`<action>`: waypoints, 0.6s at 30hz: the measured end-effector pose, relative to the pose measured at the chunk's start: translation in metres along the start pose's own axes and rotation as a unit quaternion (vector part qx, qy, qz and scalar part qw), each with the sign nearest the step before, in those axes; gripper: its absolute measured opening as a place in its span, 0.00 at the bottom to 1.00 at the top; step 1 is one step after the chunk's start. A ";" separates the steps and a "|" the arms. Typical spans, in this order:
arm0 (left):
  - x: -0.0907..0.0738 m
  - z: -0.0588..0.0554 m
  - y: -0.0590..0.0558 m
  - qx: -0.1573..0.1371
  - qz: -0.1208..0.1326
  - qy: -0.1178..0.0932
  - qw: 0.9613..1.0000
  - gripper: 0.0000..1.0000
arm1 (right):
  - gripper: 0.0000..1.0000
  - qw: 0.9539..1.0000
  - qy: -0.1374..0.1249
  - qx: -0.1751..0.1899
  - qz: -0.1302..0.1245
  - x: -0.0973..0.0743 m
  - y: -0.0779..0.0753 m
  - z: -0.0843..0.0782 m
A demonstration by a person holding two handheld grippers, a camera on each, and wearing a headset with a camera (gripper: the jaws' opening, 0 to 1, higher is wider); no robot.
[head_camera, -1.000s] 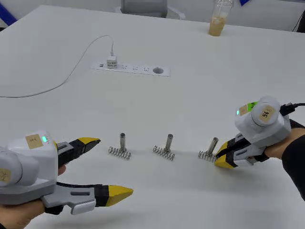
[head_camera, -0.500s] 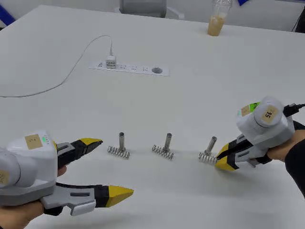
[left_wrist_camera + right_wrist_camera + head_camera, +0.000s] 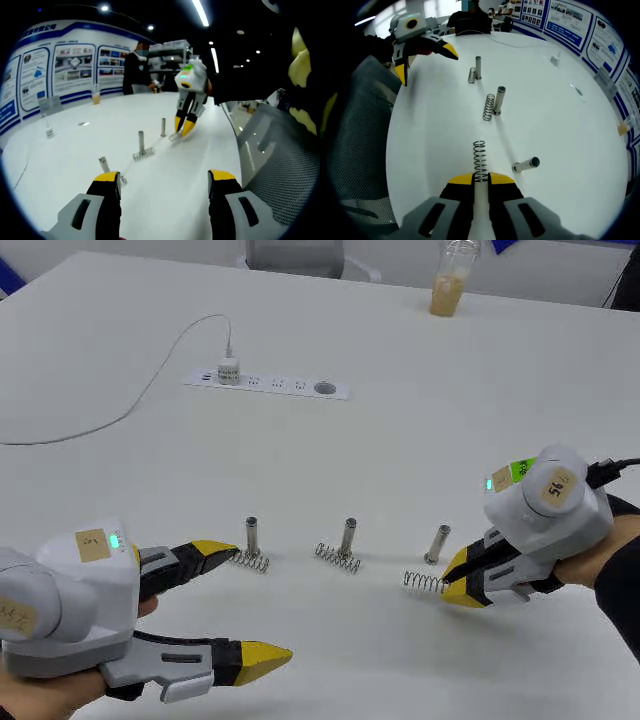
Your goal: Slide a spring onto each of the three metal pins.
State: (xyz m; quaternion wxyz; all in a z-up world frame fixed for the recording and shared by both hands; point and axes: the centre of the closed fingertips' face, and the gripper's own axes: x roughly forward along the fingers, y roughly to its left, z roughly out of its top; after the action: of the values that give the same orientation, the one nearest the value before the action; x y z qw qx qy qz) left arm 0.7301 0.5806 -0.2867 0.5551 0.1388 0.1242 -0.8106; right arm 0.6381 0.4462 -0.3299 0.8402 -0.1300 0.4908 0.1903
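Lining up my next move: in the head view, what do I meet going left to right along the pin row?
left pin → middle pin → right pin → right gripper, shut on a spring.

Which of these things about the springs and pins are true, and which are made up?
1. The right gripper is pinching one spring by its end. True.
2. Every pin has a spring on it. False: the three pins are bare. The two other springs lie on the table beside the left and middle pins.
3. The left gripper is open and holds nothing. True.
4. The pins are lying flat. False: in the head view all three stand upright.
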 end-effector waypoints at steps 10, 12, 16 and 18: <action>0.018 0.002 -0.012 0.031 -0.038 0.012 0.999 0.67 | 0.11 1.000 -0.001 -0.020 0.008 -0.002 0.009 0.014; 0.021 0.004 -0.015 0.037 -0.046 0.013 0.998 0.66 | 0.11 1.000 -0.002 -0.023 0.010 -0.002 0.012 0.017; 0.028 0.008 -0.017 0.047 -0.058 0.013 0.997 0.63 | 0.11 0.999 -0.002 -0.032 0.015 -0.002 0.017 0.022; 0.031 0.010 -0.017 0.048 -0.063 0.012 0.997 0.61 | 0.11 0.999 -0.002 -0.035 0.016 -0.002 0.018 0.025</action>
State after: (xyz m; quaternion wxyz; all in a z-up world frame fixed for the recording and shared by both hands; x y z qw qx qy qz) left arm 0.7024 0.5566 -0.2880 0.4944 0.1669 0.0999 -0.8472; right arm 0.6483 0.4724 -0.3171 0.8333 -0.1507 0.4839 0.2210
